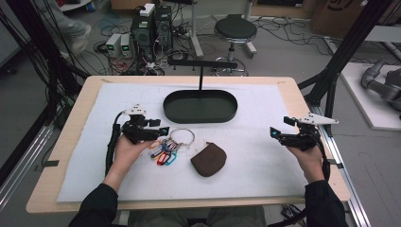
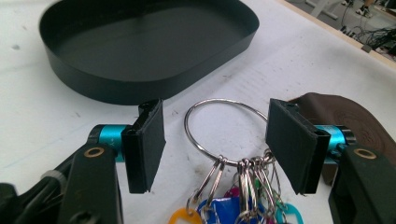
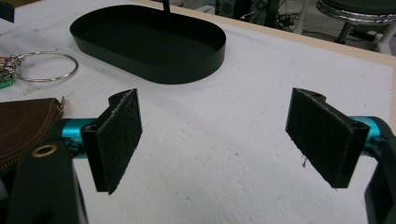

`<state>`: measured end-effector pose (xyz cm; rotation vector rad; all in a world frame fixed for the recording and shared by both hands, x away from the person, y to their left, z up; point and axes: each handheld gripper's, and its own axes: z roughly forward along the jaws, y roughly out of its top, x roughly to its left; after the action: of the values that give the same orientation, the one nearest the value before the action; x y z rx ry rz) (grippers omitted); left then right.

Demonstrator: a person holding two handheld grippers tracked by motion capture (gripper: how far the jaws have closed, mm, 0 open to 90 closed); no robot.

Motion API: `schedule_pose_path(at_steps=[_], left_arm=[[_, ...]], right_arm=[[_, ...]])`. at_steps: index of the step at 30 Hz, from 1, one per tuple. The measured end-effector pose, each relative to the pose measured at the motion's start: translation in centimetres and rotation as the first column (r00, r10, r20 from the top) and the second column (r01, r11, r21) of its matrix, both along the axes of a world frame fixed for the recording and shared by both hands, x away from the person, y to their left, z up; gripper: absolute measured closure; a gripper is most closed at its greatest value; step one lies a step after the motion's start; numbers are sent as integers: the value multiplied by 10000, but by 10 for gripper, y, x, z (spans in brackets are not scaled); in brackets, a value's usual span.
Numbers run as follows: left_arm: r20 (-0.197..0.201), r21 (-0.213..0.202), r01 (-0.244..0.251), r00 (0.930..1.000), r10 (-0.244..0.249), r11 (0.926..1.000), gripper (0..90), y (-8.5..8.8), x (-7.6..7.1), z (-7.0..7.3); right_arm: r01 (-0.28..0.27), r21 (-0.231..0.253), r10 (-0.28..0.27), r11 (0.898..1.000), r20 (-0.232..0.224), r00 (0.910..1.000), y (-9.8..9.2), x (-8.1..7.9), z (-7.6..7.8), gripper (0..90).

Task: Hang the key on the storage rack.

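Left tongs point(image 2: 215, 147) gape astride the key ring point(image 2: 227, 127) (pads not touching); right tongs point(image 3: 224, 140) released.

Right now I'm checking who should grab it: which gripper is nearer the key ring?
Left. The left gripper is right at the key ring, its open jaws straddling the ring's keys and tags. The right gripper hovers far off across the white mat, beyond the brown pouch.

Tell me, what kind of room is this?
Probably a lab or workshop: cables trail over the floor, computers stand behind the table, and a stool waits nearby.
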<state>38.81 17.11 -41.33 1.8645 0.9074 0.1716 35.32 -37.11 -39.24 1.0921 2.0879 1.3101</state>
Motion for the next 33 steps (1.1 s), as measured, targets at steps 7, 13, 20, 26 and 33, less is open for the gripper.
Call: schedule_pose_path(at_steps=[7,13,20,26,33], left_arm=[[-888,347,-254,9956,284,9991,457,-15,11,-9],[-1531,495,-515,9865,585,9974,529,-22,18,-15],[-2347,521,-559,9698,667,9971,597,-24,23,-23],[-2870,599,-720,9540,863,9956,622,-24,27,-29],[-2885,277,-663,9548,715,9974,687,-25,27,-29]], right_arm=[[8,7,-8,10000,14,10000,0,2,0,189],[-3,-27,2,10000,-35,10000,1,3,-1,189],[12,-31,-12,10000,-24,10000,1,3,-1,190],[25,-58,-26,10000,-29,10000,1,3,-1,190],[32,-85,-32,10000,-5,10000,0,5,-2,190]])
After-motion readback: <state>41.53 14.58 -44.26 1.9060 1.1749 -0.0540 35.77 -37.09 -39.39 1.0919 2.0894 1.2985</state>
